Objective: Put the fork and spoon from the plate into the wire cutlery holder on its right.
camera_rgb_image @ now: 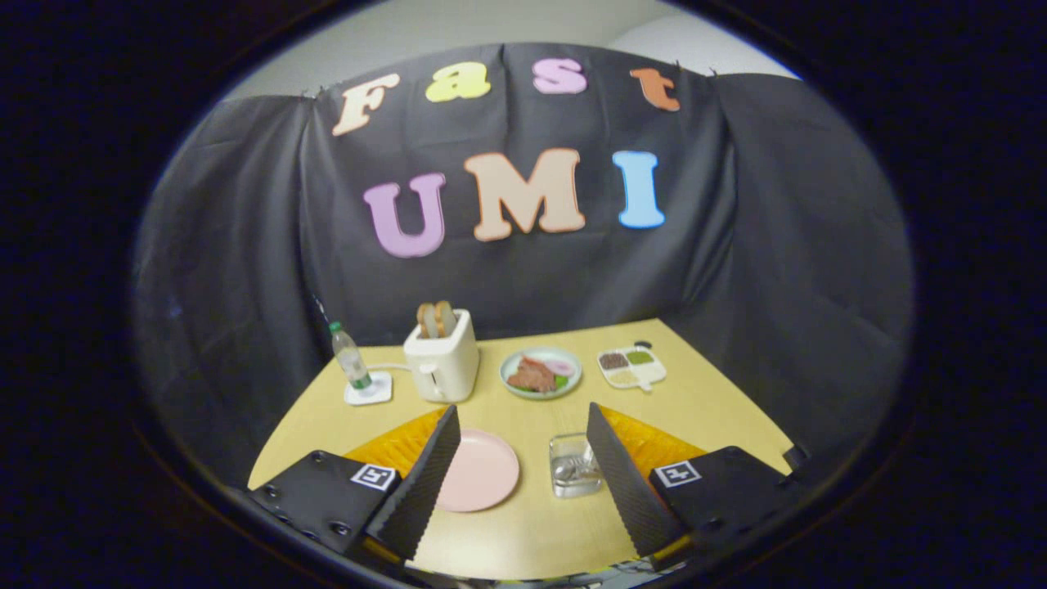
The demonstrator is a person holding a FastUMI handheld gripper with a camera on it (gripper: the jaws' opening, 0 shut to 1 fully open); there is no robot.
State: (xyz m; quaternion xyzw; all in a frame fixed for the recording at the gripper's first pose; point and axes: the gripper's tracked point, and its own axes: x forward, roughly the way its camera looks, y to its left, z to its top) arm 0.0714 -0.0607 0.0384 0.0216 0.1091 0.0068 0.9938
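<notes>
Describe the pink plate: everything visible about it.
The plate is round, plain pale pink and matte, maybe plastic or ceramic, with a low rim. It lies flat on the yellow table, between the open claw fingers, and the left finger hides its left edge. No fork or spoon lies on its visible surface. To its right, apart from it, stands the holder with something shiny inside, too blurred to name.

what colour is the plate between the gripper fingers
The plate is pale pink, seen in the gripper view, between the open gripper fingers.
</notes>
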